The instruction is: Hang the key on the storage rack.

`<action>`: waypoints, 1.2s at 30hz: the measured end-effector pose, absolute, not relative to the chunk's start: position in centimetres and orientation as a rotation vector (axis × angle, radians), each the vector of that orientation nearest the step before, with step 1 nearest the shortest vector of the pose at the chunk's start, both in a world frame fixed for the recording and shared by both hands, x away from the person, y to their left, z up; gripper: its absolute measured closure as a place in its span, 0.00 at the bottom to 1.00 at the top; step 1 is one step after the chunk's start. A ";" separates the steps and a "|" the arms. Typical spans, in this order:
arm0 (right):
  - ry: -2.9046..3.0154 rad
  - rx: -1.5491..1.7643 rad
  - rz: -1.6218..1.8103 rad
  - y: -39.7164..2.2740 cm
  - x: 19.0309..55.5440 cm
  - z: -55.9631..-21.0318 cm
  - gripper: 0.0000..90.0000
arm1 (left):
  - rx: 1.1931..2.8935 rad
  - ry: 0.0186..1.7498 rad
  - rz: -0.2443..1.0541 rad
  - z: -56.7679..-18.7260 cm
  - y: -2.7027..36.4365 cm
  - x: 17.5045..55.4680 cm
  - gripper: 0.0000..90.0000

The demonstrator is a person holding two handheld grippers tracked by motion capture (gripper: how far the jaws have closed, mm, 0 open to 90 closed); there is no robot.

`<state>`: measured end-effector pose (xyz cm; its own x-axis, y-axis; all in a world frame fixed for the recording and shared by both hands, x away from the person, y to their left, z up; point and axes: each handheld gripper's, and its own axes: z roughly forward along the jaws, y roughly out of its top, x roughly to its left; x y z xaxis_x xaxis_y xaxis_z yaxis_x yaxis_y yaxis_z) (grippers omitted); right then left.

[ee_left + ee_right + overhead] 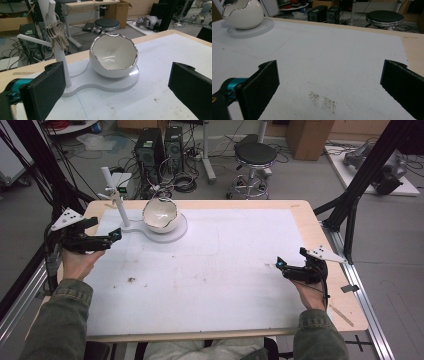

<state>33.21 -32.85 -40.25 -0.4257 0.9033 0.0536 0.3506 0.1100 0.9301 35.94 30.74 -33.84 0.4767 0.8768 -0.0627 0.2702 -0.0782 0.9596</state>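
Both claws gape empty over the tabletop (pixel 240 285): left claw (pixel 115 100) faces the eggshell bowl (pixel 113 56) beside the keys (pixel 57 33); right claw (pixel 329 95) well apart.

You wear olive-green sleeves with buttoned cuffs. Your left gripper (pixel 116 235) and right gripper (pixel 280 264) are black with teal accents. Each carries a grey three-cornered plate and wide black jaws.

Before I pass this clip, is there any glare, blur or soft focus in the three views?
High view: even light, slightly soft all over, and the white mat is bright but not blown out. Left gripper view: a glare streak inside the bowl, the keys fairly crisp, the near jaws of the left claw soft. Right gripper view: the right claw has blurred jaws, and the specks are readable.
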 end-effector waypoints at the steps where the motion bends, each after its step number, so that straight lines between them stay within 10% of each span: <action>1: 1.844 1.218 1.309 -32.8 33.2 -40.2 0.01 | 1.614 1.008 0.689 -34.0 30.7 35.7 0.02; 36: 1.837 1.236 1.315 -32.8 33.0 -40.4 0.01 | 1.523 1.071 0.755 -40.0 31.2 31.4 0.02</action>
